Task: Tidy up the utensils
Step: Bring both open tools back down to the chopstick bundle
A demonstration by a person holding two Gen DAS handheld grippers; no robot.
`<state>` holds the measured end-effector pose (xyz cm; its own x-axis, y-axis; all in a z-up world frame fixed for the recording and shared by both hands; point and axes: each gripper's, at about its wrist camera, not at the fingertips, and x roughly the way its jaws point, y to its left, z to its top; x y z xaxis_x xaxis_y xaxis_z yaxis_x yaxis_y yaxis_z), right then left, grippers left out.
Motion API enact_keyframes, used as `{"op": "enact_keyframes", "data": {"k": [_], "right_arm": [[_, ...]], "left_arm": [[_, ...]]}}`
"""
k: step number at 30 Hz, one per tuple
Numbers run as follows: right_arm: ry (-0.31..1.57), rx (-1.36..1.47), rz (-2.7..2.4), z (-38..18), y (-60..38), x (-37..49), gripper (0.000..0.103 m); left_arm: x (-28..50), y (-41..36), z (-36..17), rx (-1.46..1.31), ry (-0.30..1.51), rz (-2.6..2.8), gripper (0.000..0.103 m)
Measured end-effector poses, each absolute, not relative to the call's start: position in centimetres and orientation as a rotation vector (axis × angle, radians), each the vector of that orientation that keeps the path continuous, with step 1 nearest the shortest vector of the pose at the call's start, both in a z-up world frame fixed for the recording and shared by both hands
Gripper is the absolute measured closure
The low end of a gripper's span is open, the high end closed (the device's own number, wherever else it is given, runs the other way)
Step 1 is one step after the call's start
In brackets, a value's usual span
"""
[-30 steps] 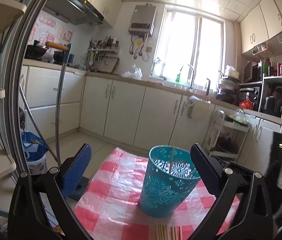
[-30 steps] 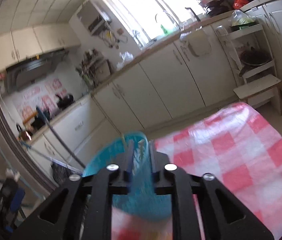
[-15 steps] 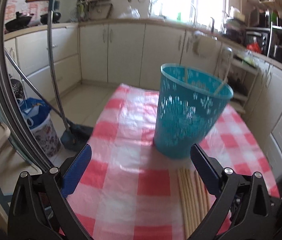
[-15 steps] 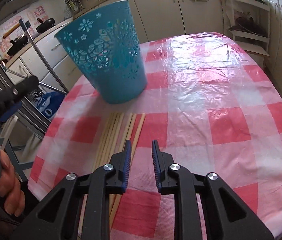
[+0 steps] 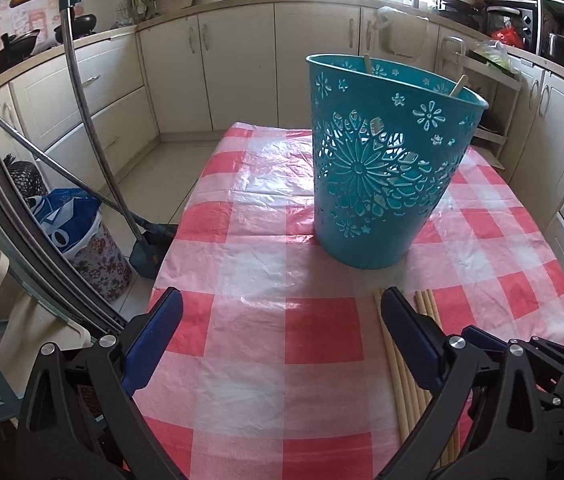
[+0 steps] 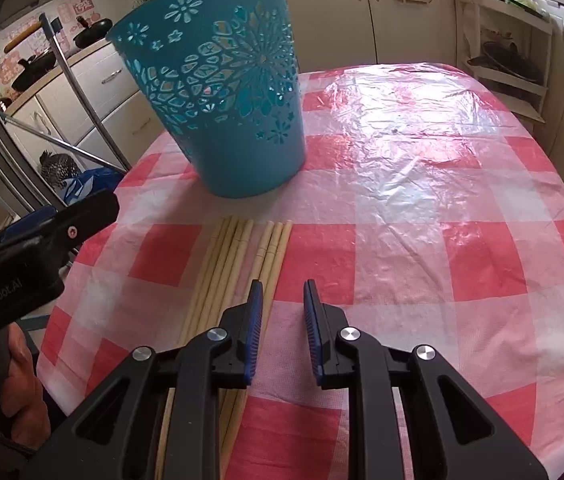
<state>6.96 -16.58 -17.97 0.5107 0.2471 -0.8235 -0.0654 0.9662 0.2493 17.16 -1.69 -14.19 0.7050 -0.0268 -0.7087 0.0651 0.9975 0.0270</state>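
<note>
Both tongs had dropped from the room view to the worktop, and the chopsticks now lay under them.

The worktop (image 6: 422, 168) in its red-checked cloth carried the teal basket (image 6: 218, 92) upright toward its far left corner, two sticks already poking above its rim. The loose chopsticks (image 6: 234, 264) lay side by side in front of the basket, running back toward the near edge. The left tongs (image 5: 278, 312) stood wide and empty over the near left part of the cloth. The right tongs (image 6: 282, 292) had just narrowed to a slim gap with nothing between the pads, hovering at the right side of the row. A clean pick probably meant shifting slightly left to straddle one outer stick, lowering to the cloth, then closing.
</note>
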Motion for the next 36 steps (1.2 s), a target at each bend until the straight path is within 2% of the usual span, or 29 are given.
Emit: {"op": "enact_keyframes", "data": {"k": [36], "right_arm": [[1.042,0.013,0.122,-17.8,-15.7,7.1,0.082]], "left_arm": [[18.4,-3.3,-17.3,0.176,0.901,-0.055,0.008]]}}
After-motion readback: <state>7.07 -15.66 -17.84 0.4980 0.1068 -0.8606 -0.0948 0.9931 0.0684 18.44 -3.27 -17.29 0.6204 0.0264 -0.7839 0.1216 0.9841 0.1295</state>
